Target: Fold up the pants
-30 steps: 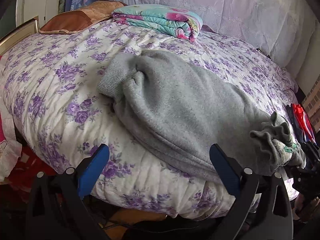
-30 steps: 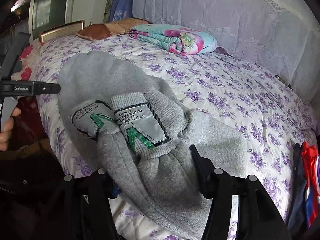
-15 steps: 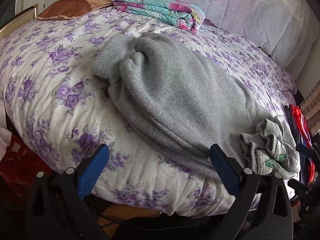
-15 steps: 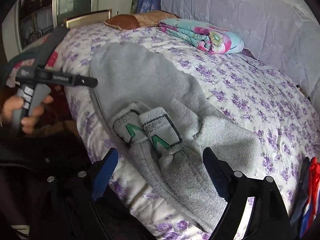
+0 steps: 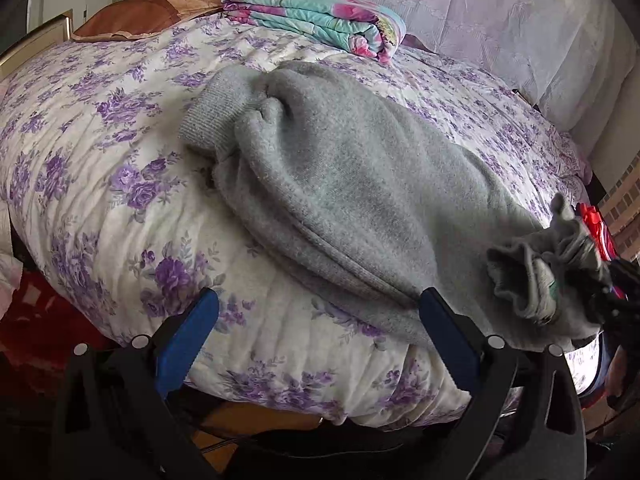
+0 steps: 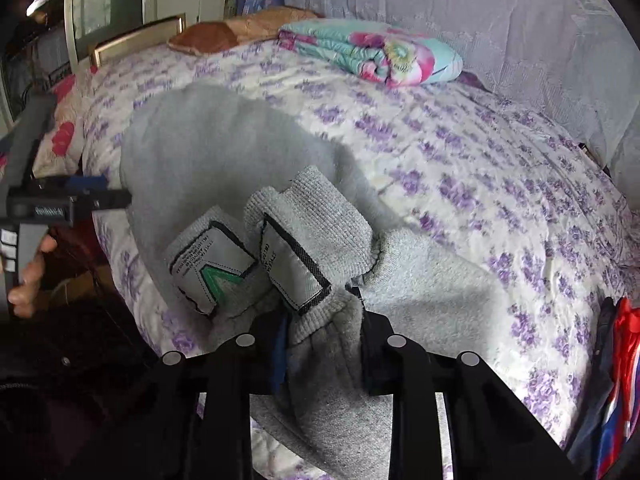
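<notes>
Right gripper (image 6: 320, 344) clamped on the ankle cuffs (image 6: 280, 256) of the grey pants (image 6: 224, 148), both cuffs bunched together between the narrowed jaws; the paired grip likely keeps the two legs stacked so they travel as one layer. Patches with green chevrons face the camera, at 12 o'clock of the grip.

Left gripper (image 5: 316, 332) spread wide, holding nothing, low at the near edge of the bed (image 5: 80, 160). Its right finger sits just beside the pants' folded long edge, at about 5 o'clock in that view; probably waiting to pin or take cloth for the fold.

Pants lie lengthwise across the floral quilt, legs doubled on each other. Waistband (image 5: 212, 116) toward 11 o'clock in the left view, flat on the quilt; cuff end lifted at 3 o'clock, off the surface.

Judgement: cuff end raised to be carried over toward the waistband, halving the length. Fleece is thick and limp; layers may slip apart.

Far side: folded floral blanket (image 5: 320, 16) at 12 o'clock, brown pillow (image 5: 152, 12) at 11 o'clock, well apart from the pants.
</notes>
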